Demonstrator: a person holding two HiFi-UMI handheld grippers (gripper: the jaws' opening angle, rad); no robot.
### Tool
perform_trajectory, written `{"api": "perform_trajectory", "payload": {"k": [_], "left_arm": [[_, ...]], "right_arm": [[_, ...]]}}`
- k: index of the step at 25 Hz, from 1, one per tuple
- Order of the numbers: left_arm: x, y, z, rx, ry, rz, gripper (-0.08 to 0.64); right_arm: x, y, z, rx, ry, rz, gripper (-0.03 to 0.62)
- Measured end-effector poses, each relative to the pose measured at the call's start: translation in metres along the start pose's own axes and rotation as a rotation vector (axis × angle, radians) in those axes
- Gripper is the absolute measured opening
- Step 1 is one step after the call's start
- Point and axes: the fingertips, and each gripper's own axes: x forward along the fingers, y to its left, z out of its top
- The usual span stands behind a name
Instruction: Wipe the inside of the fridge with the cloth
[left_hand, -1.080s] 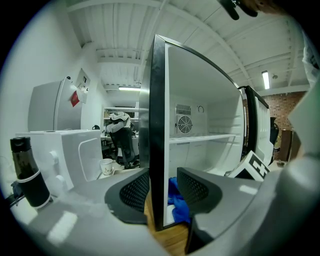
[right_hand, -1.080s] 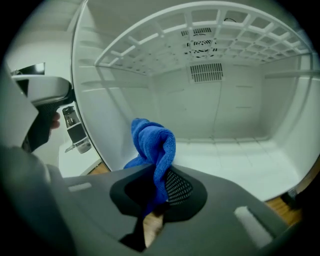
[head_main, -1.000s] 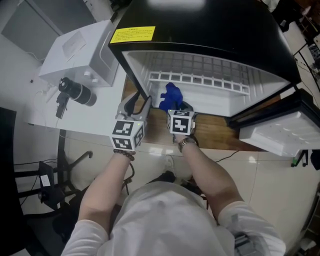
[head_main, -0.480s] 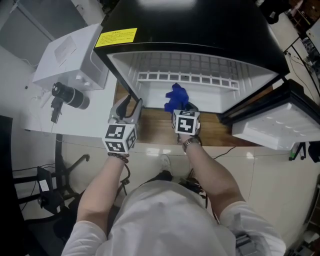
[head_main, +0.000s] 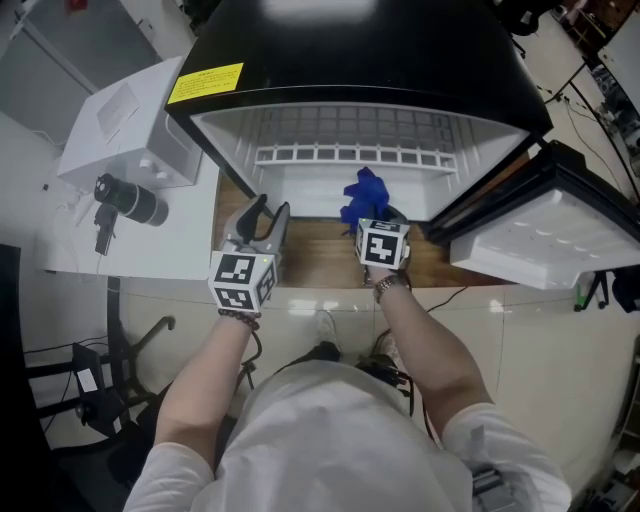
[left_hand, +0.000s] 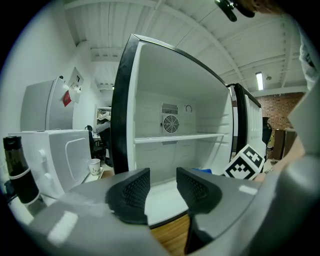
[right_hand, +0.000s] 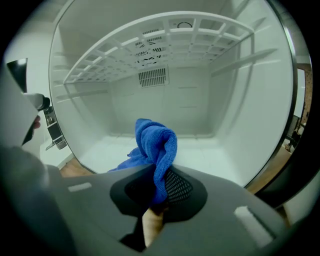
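Note:
The black fridge stands open, its white inside bare under a wire shelf. My right gripper is shut on a blue cloth at the mouth of the lower compartment. The cloth bunches upward from between the jaws of the right gripper, above the fridge floor. To the left, my left gripper is open in front of the fridge's left edge. Its jaws have just been closing a little, and the left gripper has nothing between them.
The fridge door hangs open at the right. A white box and a dark bottle lie on the white table left of the fridge, and a paper cup stands there. A wooden board lies under the fridge front.
My right gripper has carried the cloth to the right along the fridge opening, from near the left wall toward the middle. The left gripper has shifted slightly right too.

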Motion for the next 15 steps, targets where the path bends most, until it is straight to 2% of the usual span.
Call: {"api": "perform_trajectory", "payload": {"k": [15], "left_arm": [[0.009, -0.038, 0.004, 0.026, 0.001, -0.064, 0.160]], "right_arm": [[-0.015, -0.077, -0.014, 0.044, 0.062, -0.160, 0.038]]}}
